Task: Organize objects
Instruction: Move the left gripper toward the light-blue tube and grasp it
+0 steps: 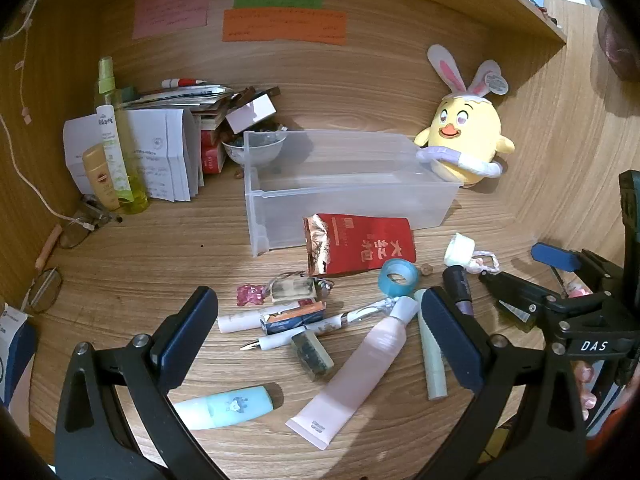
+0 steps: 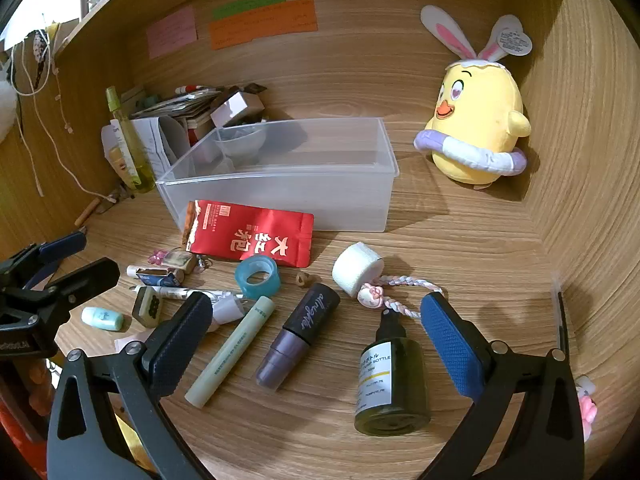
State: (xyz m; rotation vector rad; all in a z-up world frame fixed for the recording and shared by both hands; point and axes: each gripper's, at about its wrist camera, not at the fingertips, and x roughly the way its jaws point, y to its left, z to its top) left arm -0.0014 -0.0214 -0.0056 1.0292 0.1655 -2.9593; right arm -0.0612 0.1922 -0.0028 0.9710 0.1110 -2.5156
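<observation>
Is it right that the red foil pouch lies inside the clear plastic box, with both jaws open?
Not quite. The red foil pouch lies on the wooden desk in front of the clear plastic box, not inside it; the right wrist view shows this. Both jaws are open, as you say.
</observation>
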